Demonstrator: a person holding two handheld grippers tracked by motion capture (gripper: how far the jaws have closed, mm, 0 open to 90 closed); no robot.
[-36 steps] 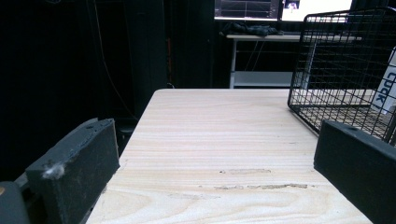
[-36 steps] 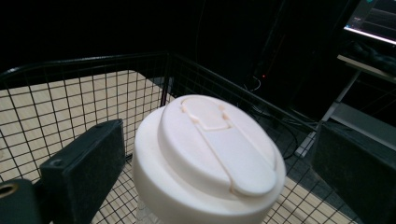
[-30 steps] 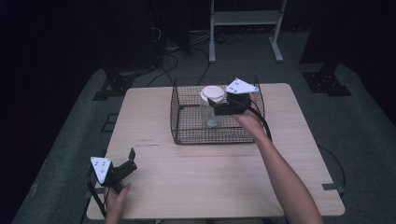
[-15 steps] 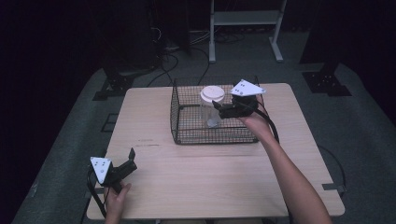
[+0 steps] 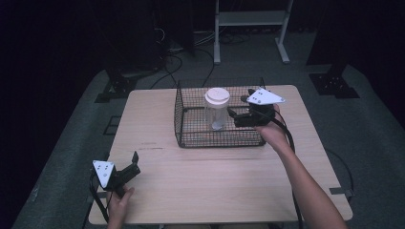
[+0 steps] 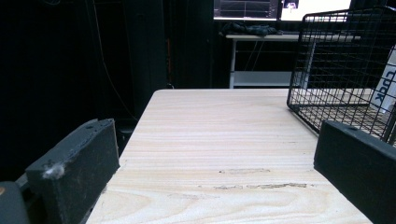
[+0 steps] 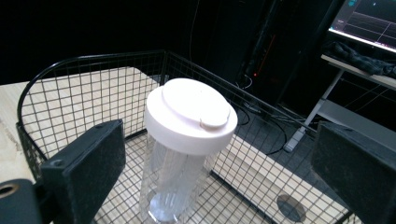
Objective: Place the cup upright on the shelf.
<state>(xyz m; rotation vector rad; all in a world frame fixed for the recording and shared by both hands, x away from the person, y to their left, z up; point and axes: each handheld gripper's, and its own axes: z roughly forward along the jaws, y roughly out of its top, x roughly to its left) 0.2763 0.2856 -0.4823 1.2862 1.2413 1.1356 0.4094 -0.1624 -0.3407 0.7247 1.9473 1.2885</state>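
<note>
A black wire basket [image 5: 177, 114] stands on the far half of the wooden table [image 5: 215, 181]. Inside it a clear bottle [image 5: 217, 112] with a white lid stands upright. My right gripper [image 5: 233, 118] hovers just right of the bottle, over the basket, jaws pointing at it. In the right gripper view the bottle [image 7: 189, 116] stands between and beyond the wide-apart jaws, untouched; that gripper [image 7: 219, 140] is open. My left gripper [image 5: 135, 164] rests low at the table's front left corner, open and holding nothing [image 6: 219, 154].
The basket [image 6: 341, 60] shows to the right in the left gripper view, with bare tabletop in front of it. Beyond the table's far edge stand a white metal frame [image 5: 250, 19], dark stands and cables on the floor.
My right gripper has drawn back a little to the right, away from the bottle. The bottle and the left gripper have stayed put.
</note>
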